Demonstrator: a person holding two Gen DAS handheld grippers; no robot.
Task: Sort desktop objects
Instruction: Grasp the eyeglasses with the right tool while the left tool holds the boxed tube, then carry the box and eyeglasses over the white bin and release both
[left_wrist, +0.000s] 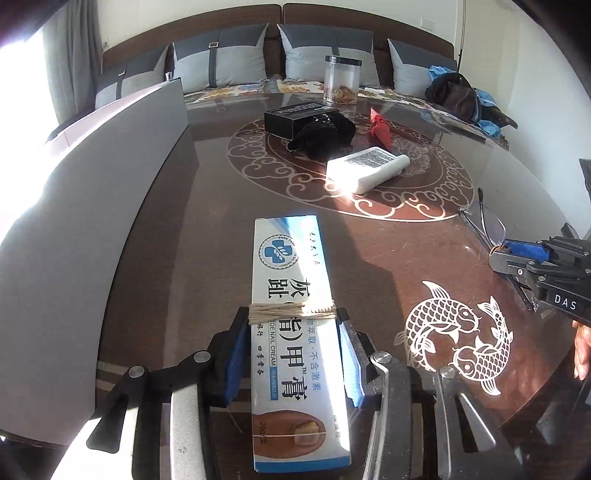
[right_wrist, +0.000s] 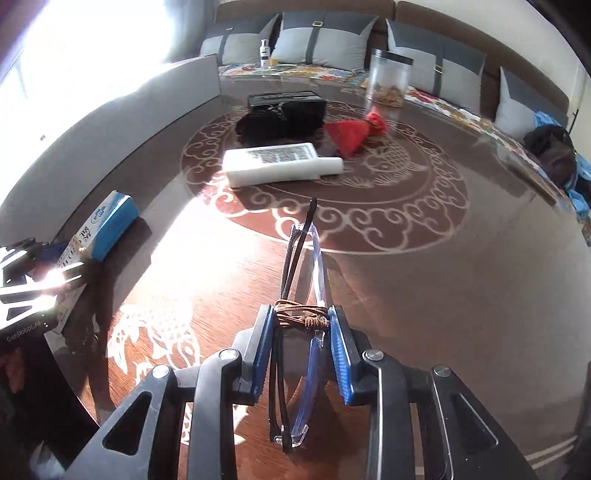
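**Two grips, both full**

Two things are held. My left gripper (left_wrist: 291, 328) is clamped on the long cream box (left_wrist: 291, 314), pointing far, with the grey bin (left_wrist: 92, 184) just left. My right gripper (right_wrist: 301, 332) pinches the folded glasses (right_wrist: 299, 295). Far ahead lie the white bottle (left_wrist: 365, 168) and red pouch (left_wrist: 380, 127).

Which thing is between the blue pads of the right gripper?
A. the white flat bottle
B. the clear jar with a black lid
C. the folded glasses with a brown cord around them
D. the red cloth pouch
C: in the right wrist view the right gripper is shut on the folded glasses, bound with brown cord.
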